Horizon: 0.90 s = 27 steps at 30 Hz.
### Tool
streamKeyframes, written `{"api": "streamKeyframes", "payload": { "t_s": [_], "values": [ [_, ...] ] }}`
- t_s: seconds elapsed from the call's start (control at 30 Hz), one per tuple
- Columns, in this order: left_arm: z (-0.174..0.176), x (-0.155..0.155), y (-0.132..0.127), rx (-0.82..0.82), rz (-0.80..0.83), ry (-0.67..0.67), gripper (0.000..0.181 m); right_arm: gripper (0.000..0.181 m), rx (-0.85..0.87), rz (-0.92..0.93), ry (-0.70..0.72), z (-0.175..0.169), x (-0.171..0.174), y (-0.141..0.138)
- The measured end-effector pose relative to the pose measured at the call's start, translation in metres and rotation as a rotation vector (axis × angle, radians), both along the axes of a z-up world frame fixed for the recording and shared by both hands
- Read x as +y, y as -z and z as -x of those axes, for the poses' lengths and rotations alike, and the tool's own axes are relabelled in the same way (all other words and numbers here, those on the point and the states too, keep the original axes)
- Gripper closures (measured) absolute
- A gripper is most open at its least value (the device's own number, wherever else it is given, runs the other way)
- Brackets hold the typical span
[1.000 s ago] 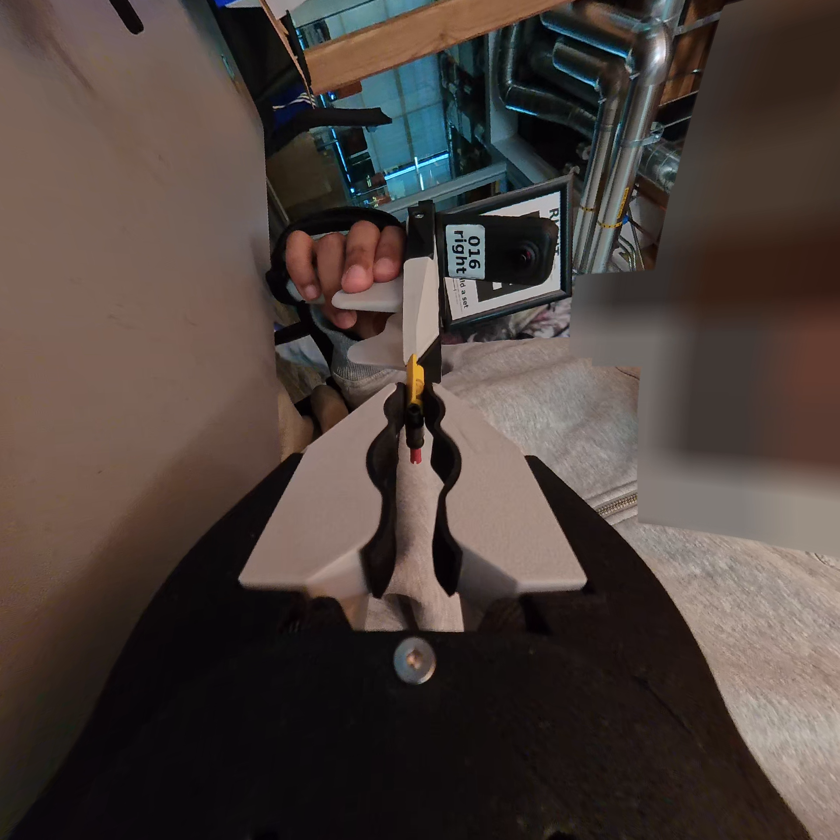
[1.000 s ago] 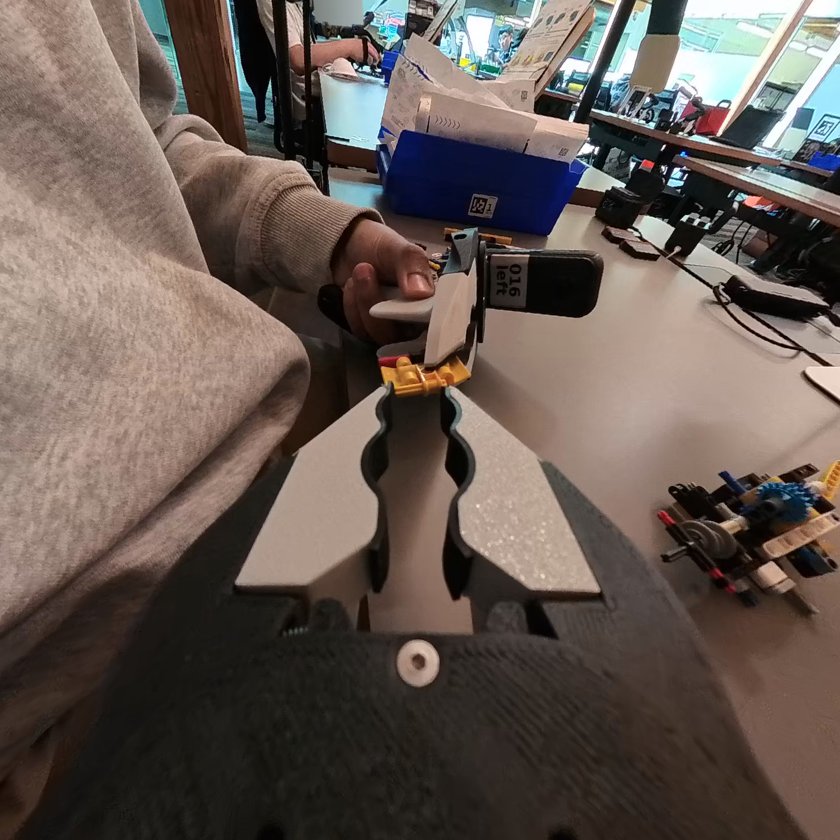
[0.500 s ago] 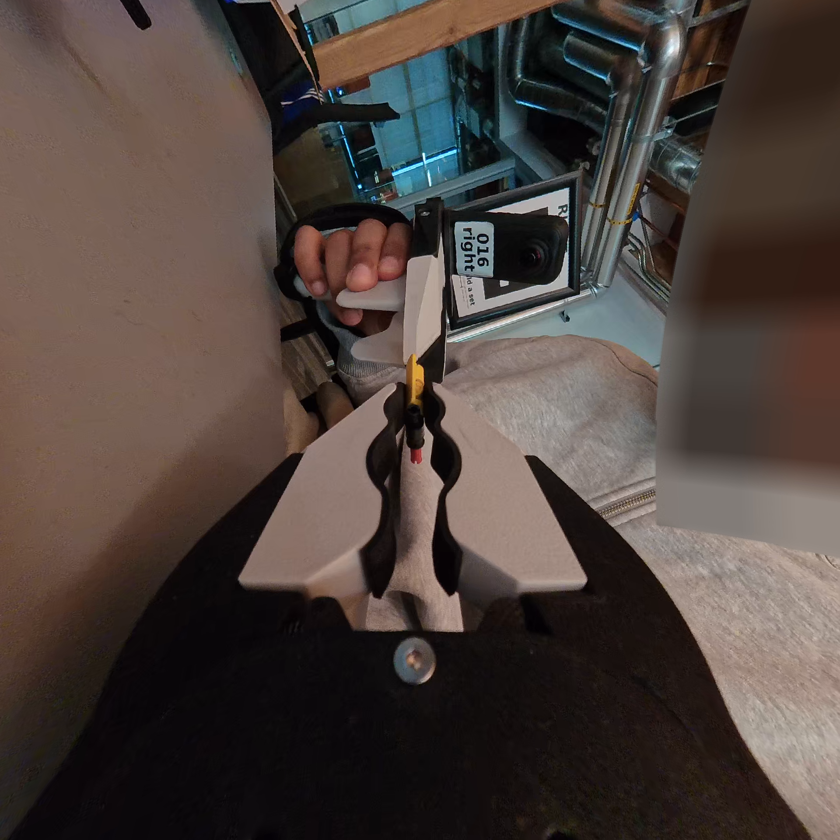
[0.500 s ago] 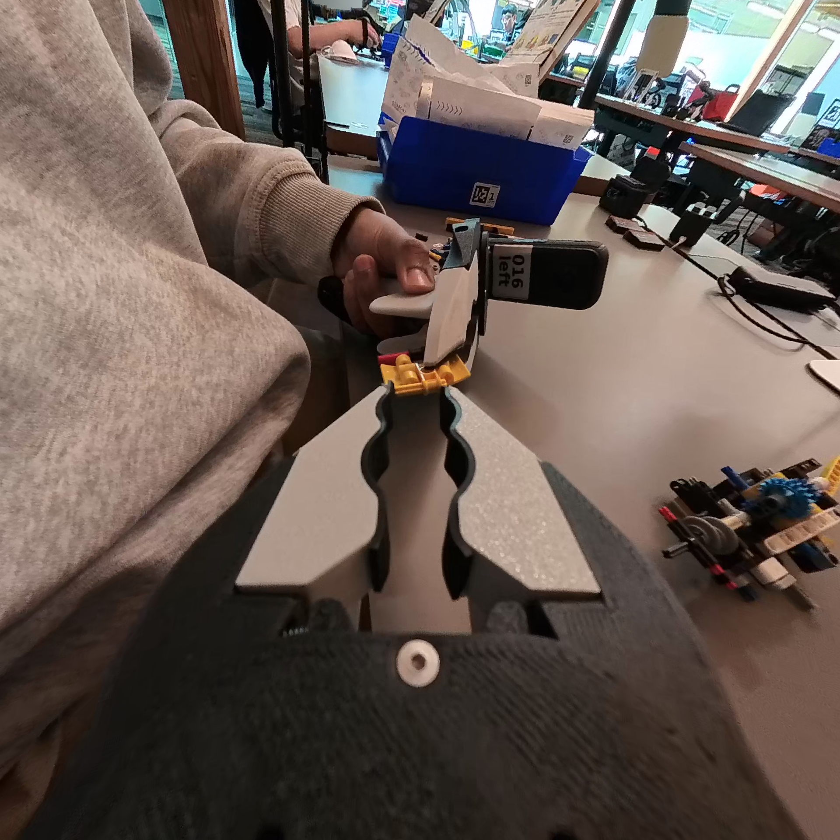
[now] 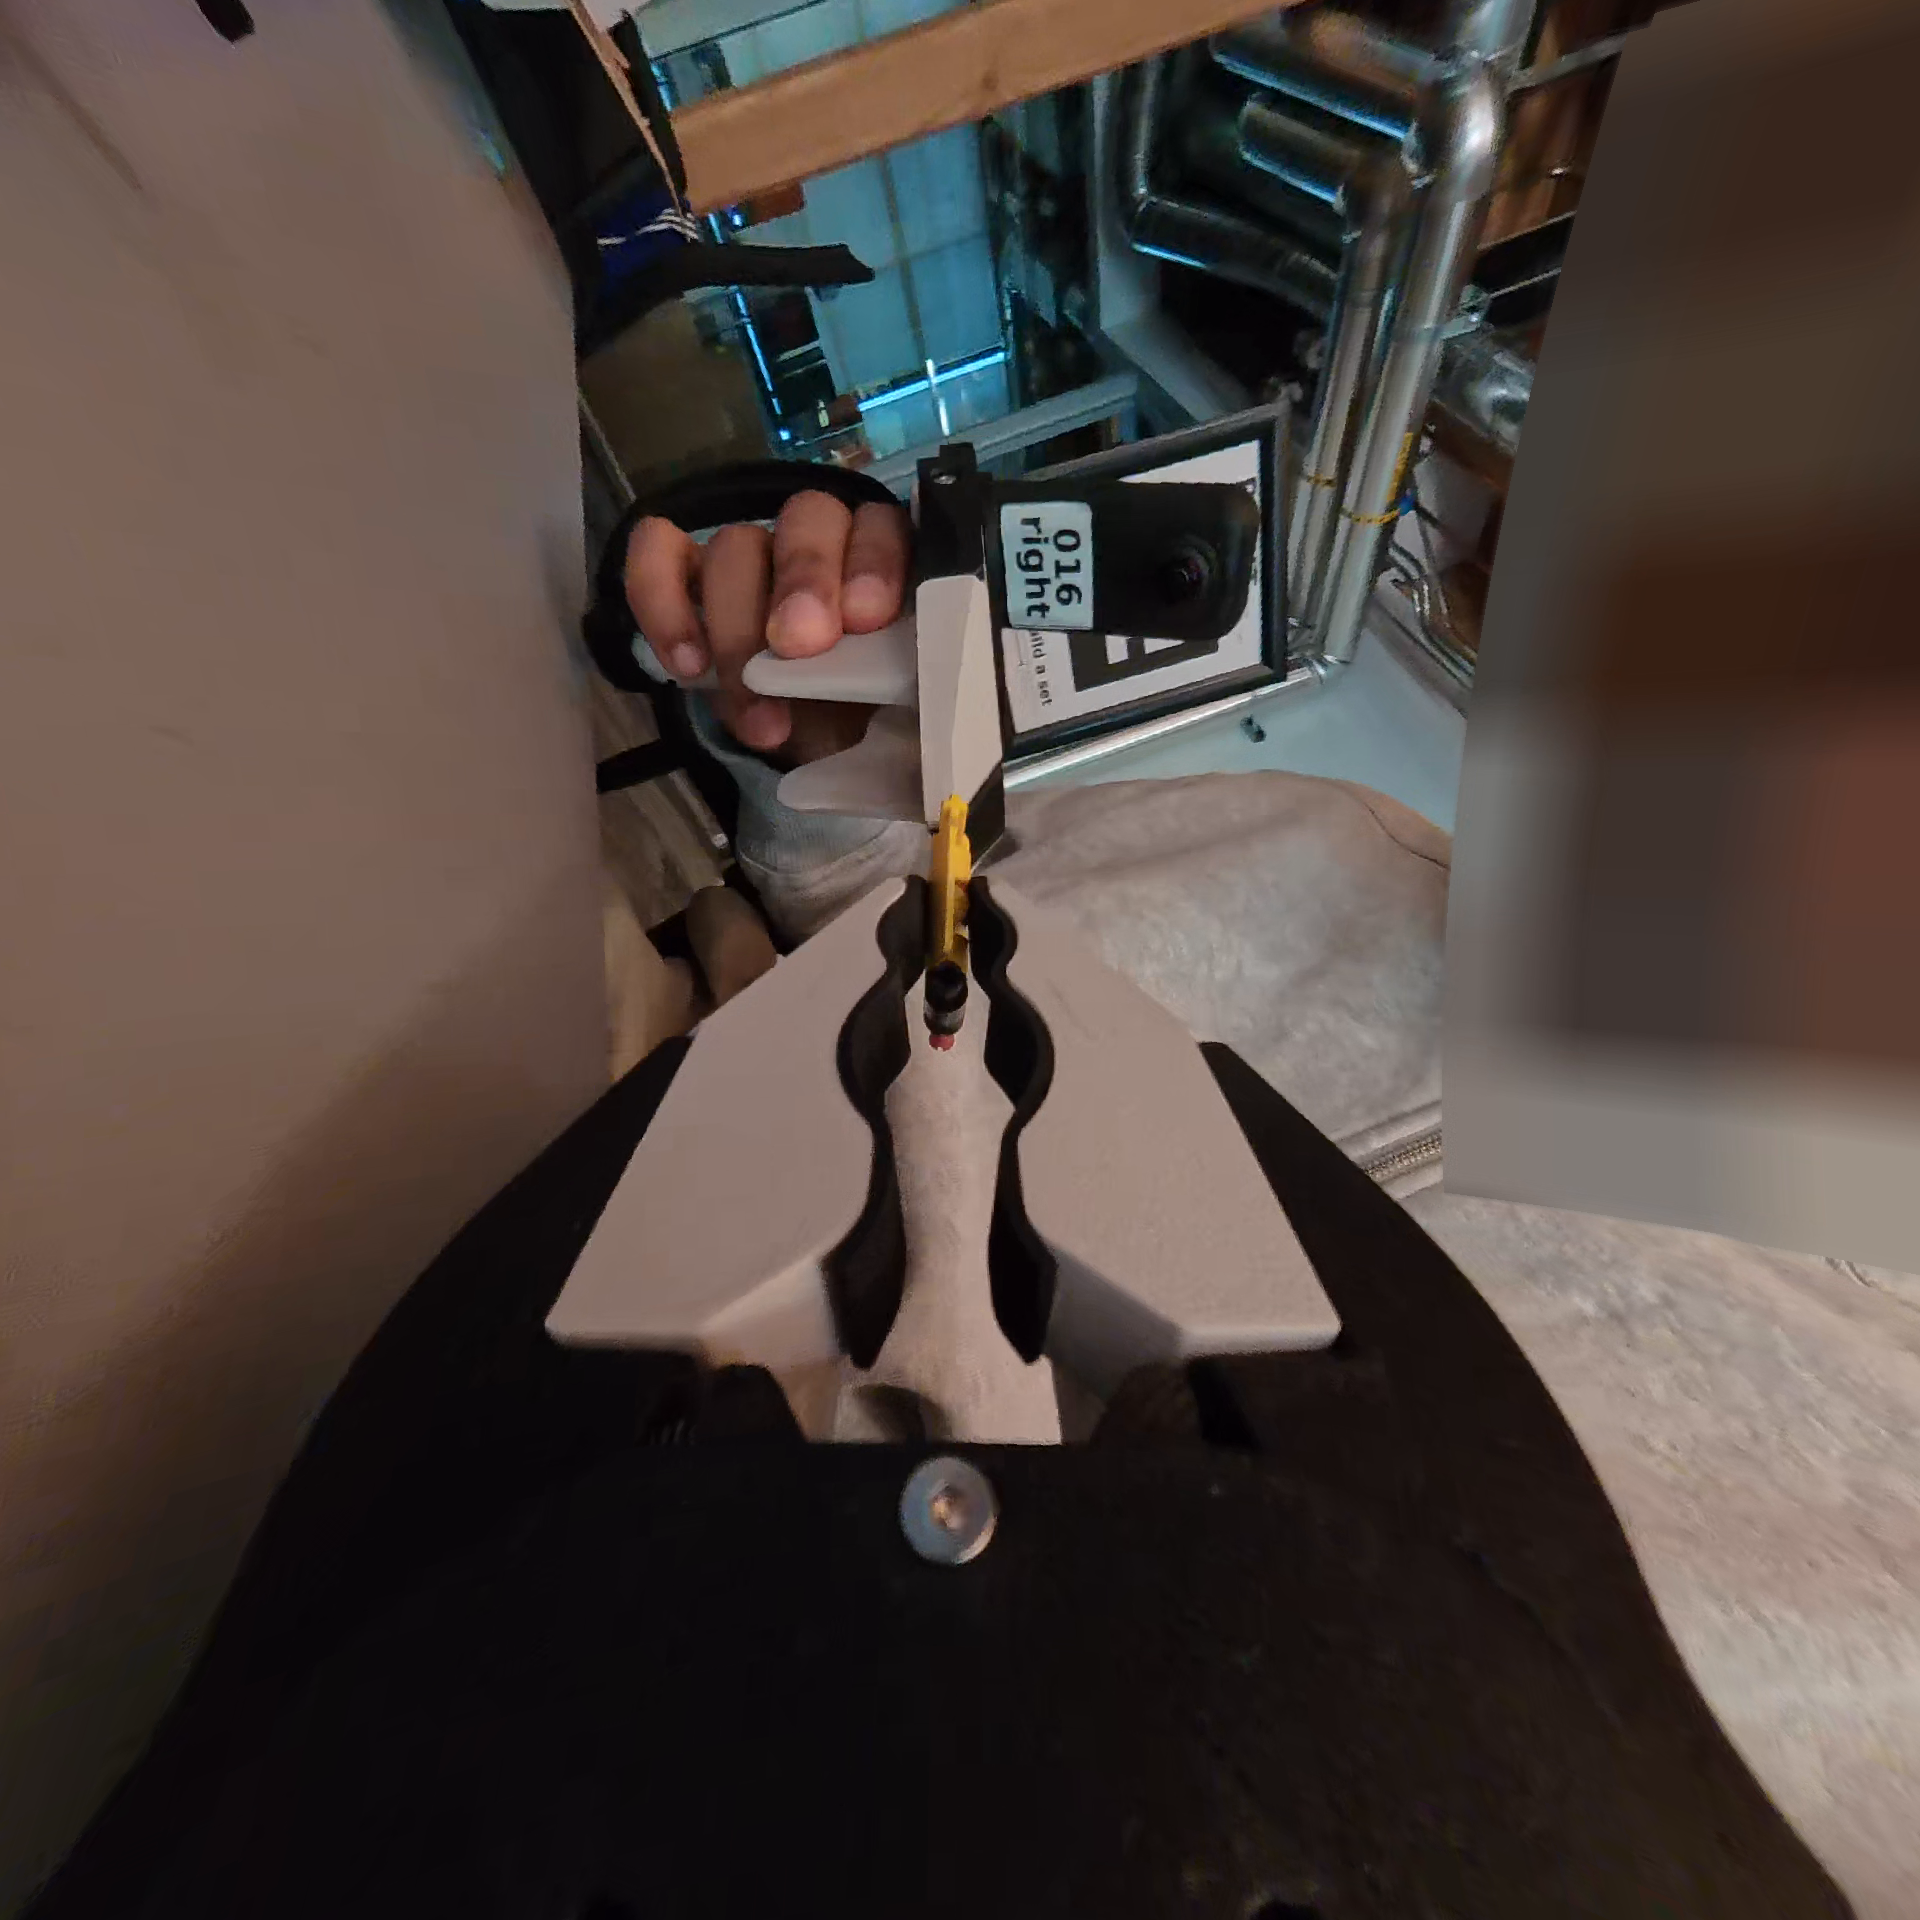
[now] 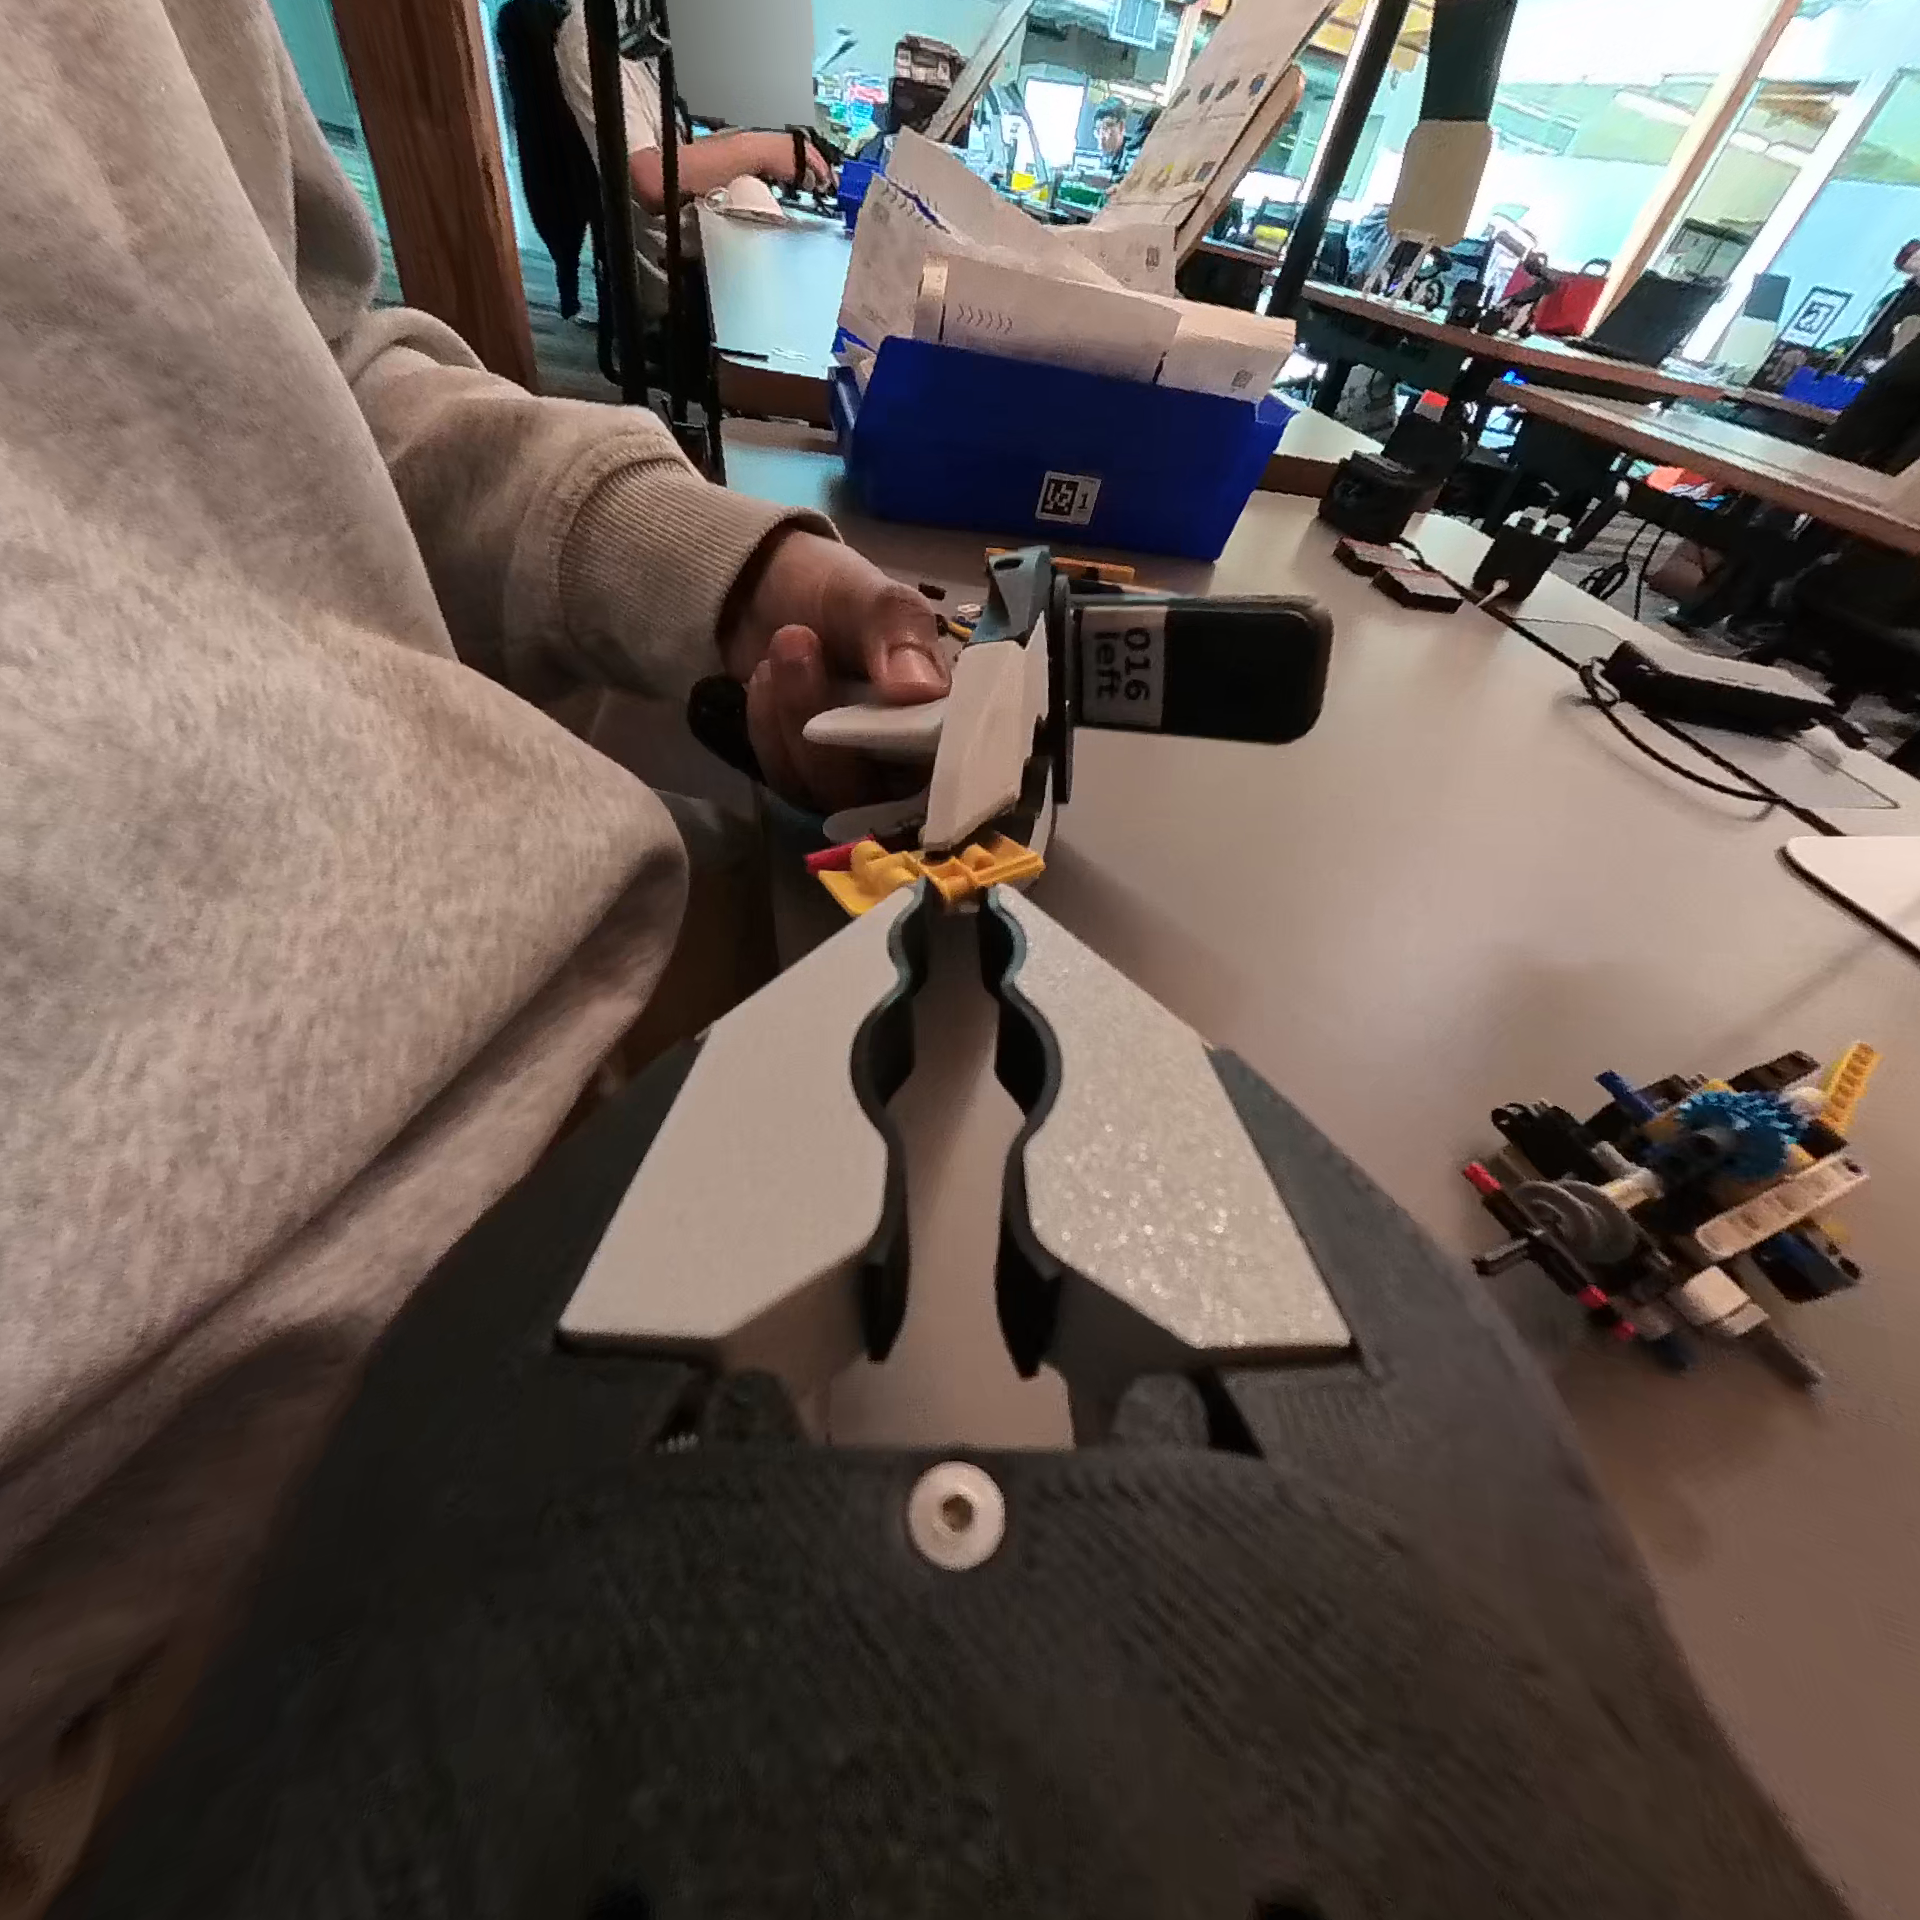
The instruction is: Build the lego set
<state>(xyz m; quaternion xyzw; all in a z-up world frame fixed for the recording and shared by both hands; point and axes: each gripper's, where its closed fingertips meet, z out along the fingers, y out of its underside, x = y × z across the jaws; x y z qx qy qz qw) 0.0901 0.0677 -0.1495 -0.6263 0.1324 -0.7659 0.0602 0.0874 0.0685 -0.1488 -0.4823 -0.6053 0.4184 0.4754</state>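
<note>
Looking from the largest thing, the grey table point(image 6: 1351, 831) fills the right side, with a blue bin point(image 6: 1039, 457) of papers at the far end and a half-built model point(image 6: 1683, 1195) lying near the right edge, well apart from the work. The person's grey sleeve point(image 6: 312, 727) covers the left. Above the table, both tongs meet tip to tip on one small yellow piece point(image 6: 935, 864). The right gripper point(image 6: 951, 902) is almost closed, its tips pinching the near edge of the piece. The left gripper point(image 5: 948, 914) is also nearly closed and holds the piece by its thin side; a dark pin with a red end point(image 5: 943, 1023) sticks out between its fingers. I judge the step is joining or passing this small part between the two. To do it well, one gripper should hold firm while the other pushes straight along the pin, without twisting, because the piece is thin and can slip or pop out
</note>
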Motion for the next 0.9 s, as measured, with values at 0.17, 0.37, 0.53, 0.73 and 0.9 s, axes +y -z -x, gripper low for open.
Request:
{"api": "streamKeyframes", "payload": {
  "t_s": [0.17, 0.37, 0.53, 0.73, 0.9],
  "values": [
    [0.004, 0.002, 0.003, 0.015, -0.005, 0.000, 0.177, 0.145, 0.015, 0.039, 0.008, 0.000, 0.003, 0.002],
    [0.001, -0.018, 0.001, -0.012, 0.017, 0.129, 0.177, 0.130, 0.092, 0.168, -0.108, -0.003, -0.012, -0.011],
    [0.000, -0.037, -0.001, -0.036, 0.031, 0.239, 0.177, 0.140, 0.076, 0.172, -0.177, -0.001, -0.027, -0.009],
    [-0.002, -0.043, -0.003, -0.047, 0.034, 0.273, 0.177, 0.154, 0.033, 0.157, -0.233, 0.001, -0.041, -0.003],
    [-0.001, -0.044, -0.004, -0.052, 0.036, 0.278, 0.177, 0.155, 0.038, 0.168, -0.236, 0.000, -0.041, -0.004]
  ]
}}
